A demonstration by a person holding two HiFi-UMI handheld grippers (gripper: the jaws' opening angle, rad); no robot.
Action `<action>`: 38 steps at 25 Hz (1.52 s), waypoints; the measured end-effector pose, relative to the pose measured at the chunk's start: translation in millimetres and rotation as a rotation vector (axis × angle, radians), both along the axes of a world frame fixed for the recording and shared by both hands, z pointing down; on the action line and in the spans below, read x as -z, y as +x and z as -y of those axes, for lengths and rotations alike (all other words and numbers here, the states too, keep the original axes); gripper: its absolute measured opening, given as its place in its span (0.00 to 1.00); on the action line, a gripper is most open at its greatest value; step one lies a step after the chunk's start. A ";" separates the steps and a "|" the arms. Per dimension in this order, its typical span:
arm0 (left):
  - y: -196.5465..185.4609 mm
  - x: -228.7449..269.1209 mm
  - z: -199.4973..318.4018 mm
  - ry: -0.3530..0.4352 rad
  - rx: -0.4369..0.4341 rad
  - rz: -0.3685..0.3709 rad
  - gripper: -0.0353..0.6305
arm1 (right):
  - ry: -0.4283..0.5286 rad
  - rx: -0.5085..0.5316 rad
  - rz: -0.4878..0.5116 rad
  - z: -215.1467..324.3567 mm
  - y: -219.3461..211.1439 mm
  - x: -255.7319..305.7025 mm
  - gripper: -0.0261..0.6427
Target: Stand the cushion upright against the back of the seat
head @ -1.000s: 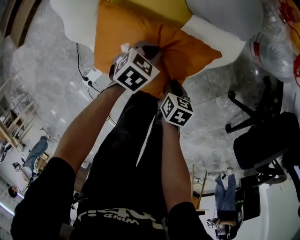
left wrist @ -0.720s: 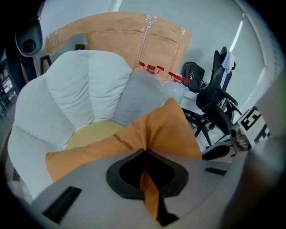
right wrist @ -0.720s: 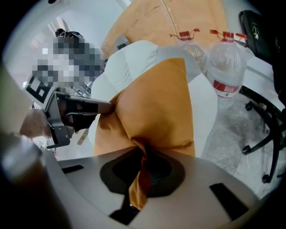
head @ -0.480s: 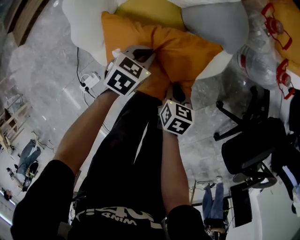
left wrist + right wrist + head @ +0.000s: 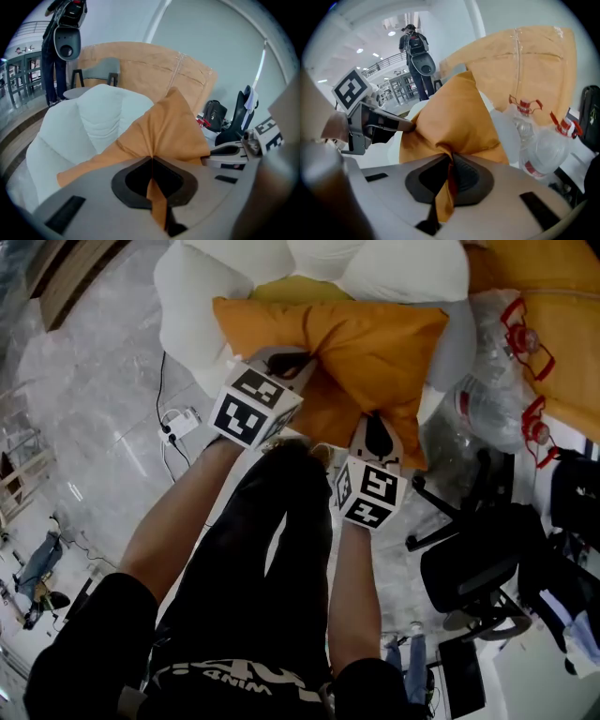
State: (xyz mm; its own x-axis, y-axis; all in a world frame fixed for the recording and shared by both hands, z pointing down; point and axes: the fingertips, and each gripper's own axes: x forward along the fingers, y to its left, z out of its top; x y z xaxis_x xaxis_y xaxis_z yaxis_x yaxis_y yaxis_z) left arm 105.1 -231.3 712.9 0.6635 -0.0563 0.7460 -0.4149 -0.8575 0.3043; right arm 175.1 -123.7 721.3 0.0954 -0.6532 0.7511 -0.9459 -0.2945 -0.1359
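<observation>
Left claw (image 5: 151, 165) and right claw (image 5: 450, 171): both pinching cushion (image 5: 375, 338).
Each is pressing shut on a fold of orange fabric, white seat (image 5: 89, 123) lying just beyond.

Cushion (image 5: 375, 338) in front of seat (image 5: 187, 306), bottles (image 5: 492, 395) right of it, office chair (image 5: 469, 568) nearer right

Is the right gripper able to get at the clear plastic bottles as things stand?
Probably not: the right gripper has its jaws shut on the orange cushion and must let go first; the bottles lie near, unobstructed.
</observation>
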 end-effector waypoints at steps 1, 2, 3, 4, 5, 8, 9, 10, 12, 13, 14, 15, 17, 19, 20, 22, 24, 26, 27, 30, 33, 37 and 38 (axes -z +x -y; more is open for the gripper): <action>1.8 6.5 7.6 0.004 0.016 -0.013 0.07 | 0.010 0.025 -0.028 10.0 5.3 7.9 0.10; 3.5 12.9 15.7 0.009 0.030 -0.026 0.07 | 0.019 0.054 -0.056 20.6 10.5 15.4 0.10; 5.1 19.2 24.2 0.015 0.044 -0.041 0.07 | 0.030 0.084 -0.085 32.1 15.7 22.8 0.10; 6.4 25.3 33.4 0.020 0.061 -0.056 0.07 | 0.041 0.115 -0.113 44.5 20.6 30.2 0.10; 7.3 30.9 43.6 0.026 0.082 -0.073 0.07 | 0.053 0.144 -0.140 57.6 25.2 37.7 0.10; 10.9 47.1 75.6 0.043 0.145 -0.128 0.07 | 0.084 0.221 -0.219 98.0 37.8 60.0 0.10; 12.1 52.9 85.5 0.047 0.163 -0.145 0.07 | 0.094 0.242 -0.242 111.3 41.6 67.3 0.10; 13.0 58.6 94.9 0.052 0.180 -0.161 0.07 | 0.105 0.260 -0.261 124.4 45.0 74.6 0.10; 13.2 70.1 113.1 0.063 0.212 -0.194 0.07 | 0.127 0.290 -0.296 149.5 50.0 88.9 0.10; 12.4 75.8 121.9 0.070 0.227 -0.209 0.07 | 0.138 0.302 -0.312 161.5 51.1 95.9 0.10; 11.1 81.2 130.4 0.077 0.241 -0.224 0.07 | 0.148 0.313 -0.327 173.0 51.5 102.7 0.10; 9.5 85.8 138.7 0.082 0.255 -0.237 0.07 | 0.158 0.324 -0.342 184.3 51.3 109.1 0.10; 6.4 92.3 154.5 0.084 0.287 -0.262 0.07 | 0.179 0.344 -0.369 206.1 50.1 120.6 0.10; 3.0 95.9 168.5 0.079 0.320 -0.286 0.07 | 0.199 0.361 -0.391 226.0 47.9 130.4 0.10; 1.3 97.3 174.8 0.077 0.334 -0.298 0.07 | 0.210 0.368 -0.402 235.1 46.4 135.1 0.10; -2.0 100.3 186.4 0.079 0.356 -0.318 0.07 | 0.232 0.383 -0.427 251.5 43.6 143.7 0.10; -4.1 103.2 196.9 0.082 0.374 -0.335 0.07 | 0.248 0.397 -0.446 266.3 42.1 150.0 0.10; -4.2 104.9 206.2 0.083 0.390 -0.352 0.07 | 0.257 0.410 -0.464 280.2 43.2 153.3 0.10; -3.7 105.0 210.6 0.081 0.398 -0.361 0.07 | 0.259 0.417 -0.474 286.8 44.3 153.8 0.10; -3.8 99.8 221.4 0.066 0.424 -0.381 0.07 | 0.257 0.439 -0.494 303.3 45.0 151.1 0.10; -9.4 87.5 226.0 0.049 0.443 -0.382 0.07 | 0.253 0.460 -0.503 311.9 39.2 145.0 0.10; -13.4 73.3 228.1 0.034 0.446 -0.389 0.07 | 0.256 0.477 -0.513 318.7 32.5 136.2 0.10; -13.5 70.0 228.9 0.030 0.445 -0.390 0.07 | 0.259 0.478 -0.512 320.5 31.5 134.1 0.10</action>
